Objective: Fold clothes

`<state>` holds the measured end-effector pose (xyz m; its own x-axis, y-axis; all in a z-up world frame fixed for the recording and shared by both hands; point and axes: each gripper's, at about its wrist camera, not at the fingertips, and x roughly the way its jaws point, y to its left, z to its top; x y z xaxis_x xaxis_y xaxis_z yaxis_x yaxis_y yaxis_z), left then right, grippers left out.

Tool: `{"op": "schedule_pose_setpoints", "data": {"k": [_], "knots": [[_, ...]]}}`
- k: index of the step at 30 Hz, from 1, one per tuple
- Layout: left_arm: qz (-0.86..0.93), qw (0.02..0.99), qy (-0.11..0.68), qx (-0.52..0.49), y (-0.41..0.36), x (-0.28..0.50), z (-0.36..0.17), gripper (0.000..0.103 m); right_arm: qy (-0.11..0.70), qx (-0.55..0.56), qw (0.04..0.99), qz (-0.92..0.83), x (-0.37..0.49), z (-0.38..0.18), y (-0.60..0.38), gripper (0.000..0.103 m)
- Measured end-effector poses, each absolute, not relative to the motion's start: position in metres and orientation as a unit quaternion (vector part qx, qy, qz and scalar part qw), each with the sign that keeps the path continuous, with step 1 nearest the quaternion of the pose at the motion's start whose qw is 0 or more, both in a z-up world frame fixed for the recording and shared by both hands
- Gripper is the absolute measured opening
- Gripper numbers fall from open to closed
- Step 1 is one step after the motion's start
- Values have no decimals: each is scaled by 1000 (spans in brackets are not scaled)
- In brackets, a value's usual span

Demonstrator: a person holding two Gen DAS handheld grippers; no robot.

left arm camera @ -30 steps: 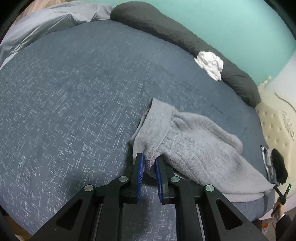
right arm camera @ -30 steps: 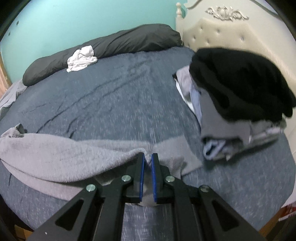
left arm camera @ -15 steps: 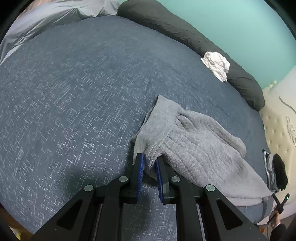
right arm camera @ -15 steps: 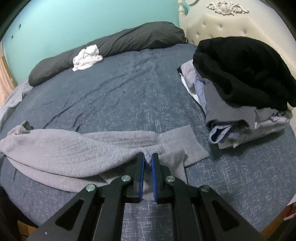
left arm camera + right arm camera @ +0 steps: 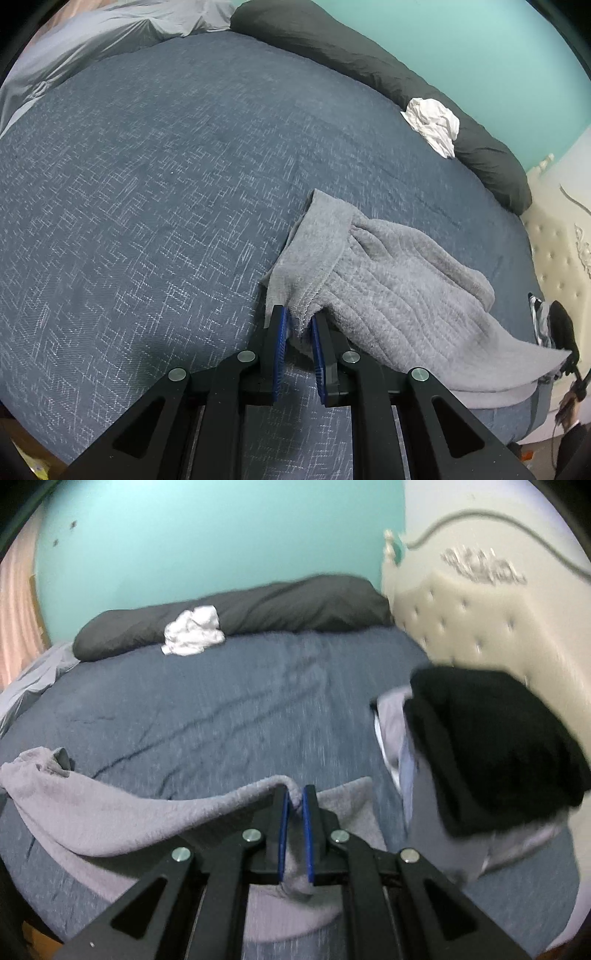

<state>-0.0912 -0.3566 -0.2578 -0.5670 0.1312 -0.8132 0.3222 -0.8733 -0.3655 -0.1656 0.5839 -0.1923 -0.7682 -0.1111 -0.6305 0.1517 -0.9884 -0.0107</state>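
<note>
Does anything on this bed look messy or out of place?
Yes: a crumpled white cloth lies balled up against the long dark pillow, unfolded. The clothes pile near the headboard also looks loosely heaped, with a black garment on top and edges sticking out unevenly.

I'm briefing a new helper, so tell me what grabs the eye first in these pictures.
First, the grey fleece garment stretched across the near side of the blue bed, pinched at one end by the left tongs and at the other by the right tongs. Then the pile of clothes topped in black by the cream headboard, and a crumpled white cloth against the dark bolster.
</note>
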Motion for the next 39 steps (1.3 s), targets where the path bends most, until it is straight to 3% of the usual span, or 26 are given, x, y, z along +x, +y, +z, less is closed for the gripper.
{"op": "schedule_pose_setpoints", "data": {"k": [5,12,24,36,39], "knots": [[-849,57,244,466,-355,-90,-260,15,56,366,80,-925,-165,-220,582,7],[-846,60,237,473,-354,-91,-259,15,21,422,93,-901,-124,-282,599,7],[-842,68,238,479,-352,-92,-263,15,2,472,178,-863,-90,-295,595,8],[-842,64,240,480,-352,-92,-262,16,-50,473,153,-866,-82,-281,616,13],[-841,63,240,480,-353,-91,-262,16,-82,460,125,-875,-88,-270,632,21]]}}
